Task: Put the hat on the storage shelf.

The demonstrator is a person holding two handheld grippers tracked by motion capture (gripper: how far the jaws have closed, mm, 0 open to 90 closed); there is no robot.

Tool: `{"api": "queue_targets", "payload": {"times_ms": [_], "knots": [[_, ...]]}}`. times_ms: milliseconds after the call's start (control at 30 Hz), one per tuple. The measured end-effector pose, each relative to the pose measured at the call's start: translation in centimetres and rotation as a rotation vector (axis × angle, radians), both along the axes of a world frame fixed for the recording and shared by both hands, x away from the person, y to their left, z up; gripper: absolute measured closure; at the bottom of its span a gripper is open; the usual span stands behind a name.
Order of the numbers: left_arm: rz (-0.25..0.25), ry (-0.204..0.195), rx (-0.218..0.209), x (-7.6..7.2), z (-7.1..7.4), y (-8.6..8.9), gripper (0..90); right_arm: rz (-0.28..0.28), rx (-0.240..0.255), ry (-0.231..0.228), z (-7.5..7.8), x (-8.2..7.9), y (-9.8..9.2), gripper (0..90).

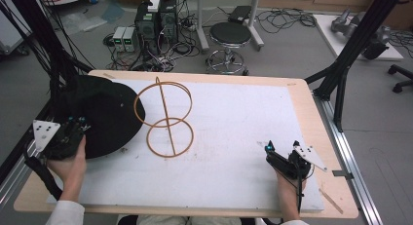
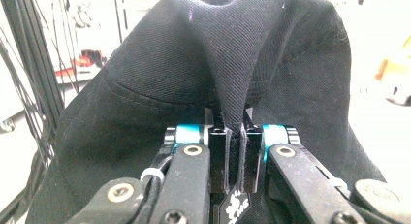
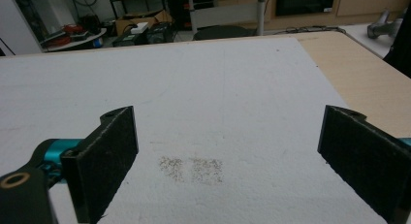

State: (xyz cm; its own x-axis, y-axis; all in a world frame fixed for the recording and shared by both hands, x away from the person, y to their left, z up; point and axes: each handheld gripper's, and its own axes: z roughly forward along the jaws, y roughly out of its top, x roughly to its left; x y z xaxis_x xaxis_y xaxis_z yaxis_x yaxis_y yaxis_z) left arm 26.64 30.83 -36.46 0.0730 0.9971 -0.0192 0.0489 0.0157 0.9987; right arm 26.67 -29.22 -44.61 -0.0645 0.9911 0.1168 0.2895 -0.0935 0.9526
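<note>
The white-covered surface (image 1: 234,137) carries a black cloth (image 1: 104,115) at its left edge, a round, twill-woven piece lying well apart from the right claw (image 1: 278,159). Beside it stands a wooden two-ring frame (image 1: 165,120). The left claw (image 1: 73,132) pinches a raised fold of the cloth; the right claw rests spread wide, holding nothing.

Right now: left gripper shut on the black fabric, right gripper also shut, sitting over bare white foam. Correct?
One error. The right gripper is open: the right gripper view shows its jaws wide apart over the white foam, nothing between them. The rest holds: the left gripper is shut on a fold of the black fabric, as the left gripper view shows.
</note>
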Motion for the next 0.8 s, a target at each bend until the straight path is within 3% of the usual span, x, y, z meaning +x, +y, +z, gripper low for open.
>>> {"api": "queue_targets", "payload": {"times_ms": [233, 533, 667, 800], "knots": [[0.019, -0.057, -0.007, -1.3, 2.3, -0.2, 86.0, 0.006, -0.002, 0.002, 0.0, 0.0, 0.0, 6.4], [0.058, -0.154, 0.0, -2.0, 3.3, -0.6, 86.0, 0.022, 0.003, 0.004, 0.0, 0.1, 0.1, 6.4], [0.022, -0.17, -0.003, -1.9, 4.3, -0.2, 86.0, 0.026, -0.004, 0.003, 0.0, 0.2, 0.1, 6.4], [0.006, -0.222, 0.0, -2.3, 5.8, 0.2, 86.0, 0.026, -0.002, 0.003, 0.0, 0.3, 0.3, 6.4]]}}
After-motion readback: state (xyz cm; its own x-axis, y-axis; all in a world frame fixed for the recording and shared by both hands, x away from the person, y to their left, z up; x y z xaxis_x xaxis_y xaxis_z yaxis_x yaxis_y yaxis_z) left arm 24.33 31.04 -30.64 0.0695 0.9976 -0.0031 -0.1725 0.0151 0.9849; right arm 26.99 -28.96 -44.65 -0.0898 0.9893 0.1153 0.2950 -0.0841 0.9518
